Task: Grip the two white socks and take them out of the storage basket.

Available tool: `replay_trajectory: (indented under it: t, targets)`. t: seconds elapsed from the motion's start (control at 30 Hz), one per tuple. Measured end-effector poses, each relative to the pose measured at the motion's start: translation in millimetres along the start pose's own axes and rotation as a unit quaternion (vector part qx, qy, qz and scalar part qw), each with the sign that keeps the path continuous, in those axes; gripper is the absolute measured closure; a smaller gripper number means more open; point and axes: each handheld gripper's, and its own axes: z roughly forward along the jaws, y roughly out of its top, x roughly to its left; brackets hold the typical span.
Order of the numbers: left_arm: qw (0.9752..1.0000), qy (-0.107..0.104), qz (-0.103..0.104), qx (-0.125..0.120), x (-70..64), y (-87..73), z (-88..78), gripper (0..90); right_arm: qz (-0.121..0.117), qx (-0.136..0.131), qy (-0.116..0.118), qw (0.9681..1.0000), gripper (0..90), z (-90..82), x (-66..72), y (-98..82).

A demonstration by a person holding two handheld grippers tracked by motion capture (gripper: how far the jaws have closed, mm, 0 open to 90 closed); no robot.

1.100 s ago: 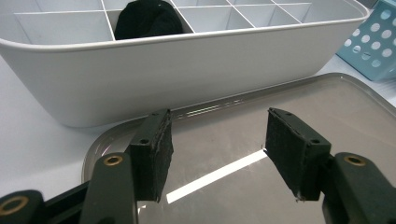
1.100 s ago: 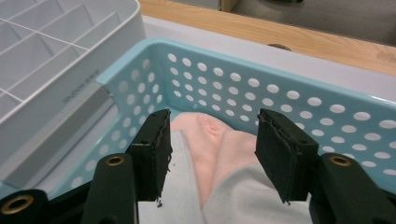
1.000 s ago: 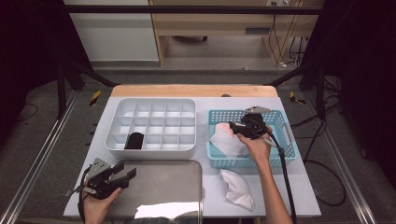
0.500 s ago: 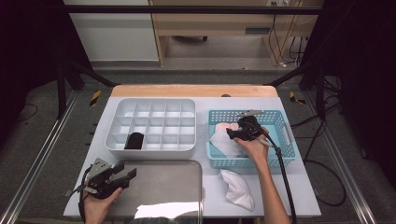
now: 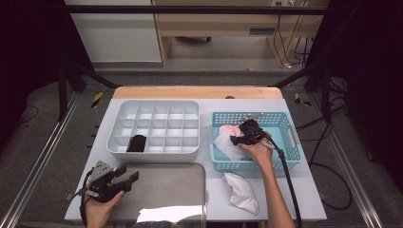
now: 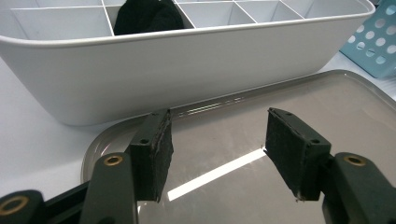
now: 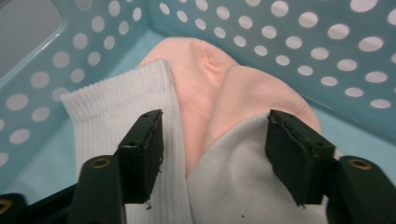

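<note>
Surface: white table top [image 5: 304, 190] with a wooden strip along the far edge; dark floor, rails and cables around it.
Left gripper [image 5: 127, 180]: nearest, at the table's near-left corner, held in the person's left hand [image 5: 102, 209]. Jaws stand wide apart with nothing between them; they hang over the near-left part of the metal tray [image 6: 224, 154].
Metal tray: flat, shiny, bare, lying at the near edge just in front of the white organiser.
Loose sock [image 5: 242, 192]: white, crumpled on the table right of the metal tray, just in front of the basket, beside the right forearm.
Right gripper [image 5: 236, 140]: in the person's right hand [image 5: 259, 151], reaching down into the basket. Jaws have just been closing a little but stand wide; pads straddle the sock pile without pinching it, as far as the right gripper view shows.
Sock pile: white ribbed sock [image 7: 116, 121] on the left, pink sock [image 7: 219, 88] in the middle and behind, a second white piece [image 7: 233, 177] nearest the gripper. All lie in the left half of the basket.
Basket [image 5: 285, 124]: light blue, perforated walls, right of the organiser.
White organiser [image 5: 157, 151]: gridded compartments, mid-table on the left; one dark rolled item [image 5: 138, 143] in a front-row compartment, second from left.
</note>
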Motion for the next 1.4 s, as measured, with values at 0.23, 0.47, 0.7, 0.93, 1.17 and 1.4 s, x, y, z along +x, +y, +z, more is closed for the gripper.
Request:
replay_trajectory:
  t: [0.23, 0.47, 0.7, 0.93, 1.17, 1.4]
  targets:
    - [1.0, 0.0, 0.0, 0.0, 0.4, 0.0, 0.2, 40.0, -0.015, 0.014, -0.001, 0.9998, 62.8, -0.5, -1.5, -0.4]
    - [1.0, 0.0, -0.001, 0.0, 0.7, 0.1, 0.1, 40.0, -0.015, 0.007, 0.003, 0.9999, 79.3, -6.0, -3.2, 1.1]
    - [1.0, -0.001, -0.002, -0.001, 0.8, 0.1, -0.3, 40.0, -0.006, -0.019, -0.008, 0.9998, 83.3, -15.8, -4.1, 3.8]
    - [1.0, -0.001, -0.001, 0.001, 0.5, 0.3, 0.8, 40.0, 0.022, -0.05, -0.004, 0.9985, 86.7, -24.3, -9.2, 7.6]
    - [1.0, 0.0, -0.001, 0.002, 1.2, 0.1, 0.9, 40.0, 0.028, -0.085, -0.001, 0.9959, 86.5, -18.6, -11.8, 10.4]
    - [1.0, -0.001, -0.001, 0.002, 0.9, -0.1, 0.8, 40.0, 0.029, -0.073, 0.001, 0.9969, 73.0, -16.8, -13.8, 9.0]
